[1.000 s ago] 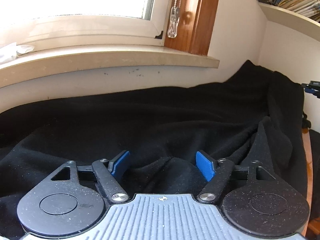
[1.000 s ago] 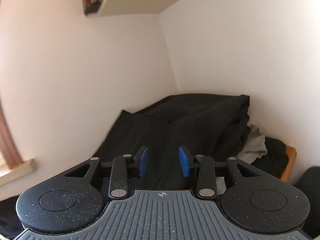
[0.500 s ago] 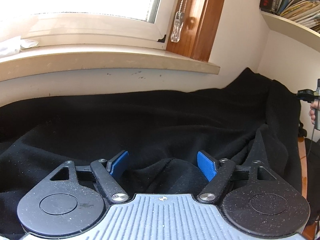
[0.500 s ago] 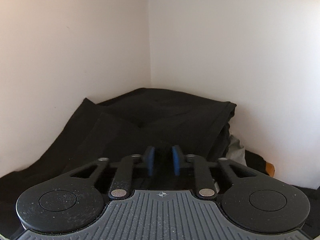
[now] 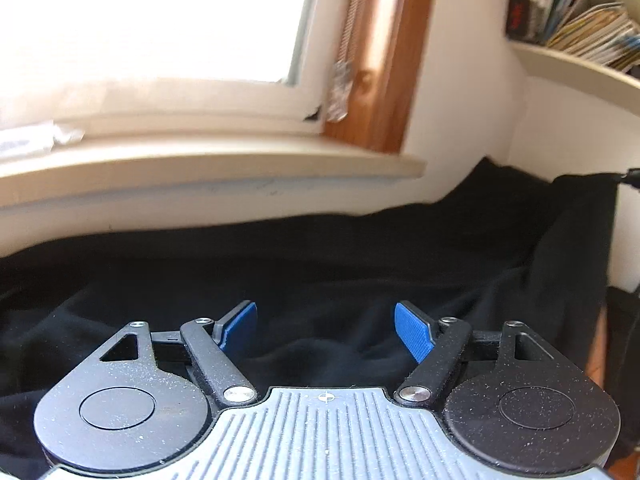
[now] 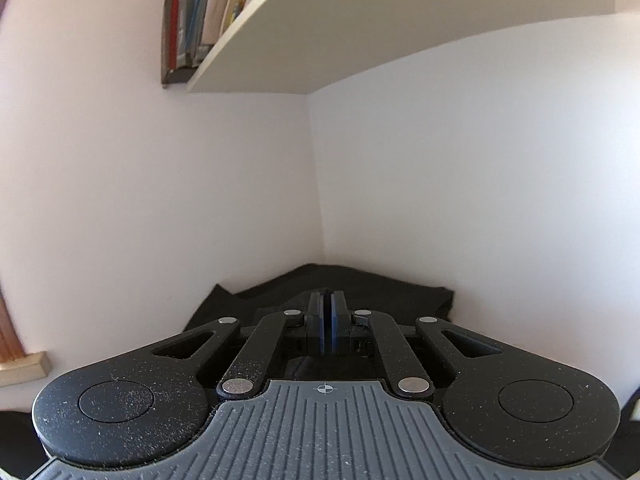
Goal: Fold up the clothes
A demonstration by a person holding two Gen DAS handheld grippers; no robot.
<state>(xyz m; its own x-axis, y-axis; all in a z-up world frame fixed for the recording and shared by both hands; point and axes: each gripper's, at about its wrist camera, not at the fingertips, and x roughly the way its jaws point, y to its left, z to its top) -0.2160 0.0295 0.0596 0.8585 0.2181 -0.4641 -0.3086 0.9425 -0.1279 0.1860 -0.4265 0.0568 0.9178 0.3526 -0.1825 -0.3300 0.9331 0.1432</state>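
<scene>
A large black garment [image 5: 320,264] lies spread below a window sill and fills the lower half of the left wrist view. My left gripper [image 5: 326,330] hovers low over it, open, with a soft ridge of cloth between its blue pads [image 5: 412,336]. At the far right the cloth rises in a taut peak up to a dark tip at the frame edge, my right gripper [image 5: 632,176]. In the right wrist view my right gripper [image 6: 327,320] is shut, pads pressed on a thin dark layer of the black garment [image 6: 400,292], which sags toward the wall corner.
A beige window sill [image 5: 200,164] and a wooden frame [image 5: 384,60] stand behind the cloth. A shelf with books [image 5: 580,52] juts from the right wall, and the shelf [image 6: 360,40] is overhead in the right wrist view. White walls meet in a corner close ahead.
My right gripper closed from open onto the cloth and tilted upward, lifting the garment's right corner. The left gripper stayed open and the view shifted slightly up.
</scene>
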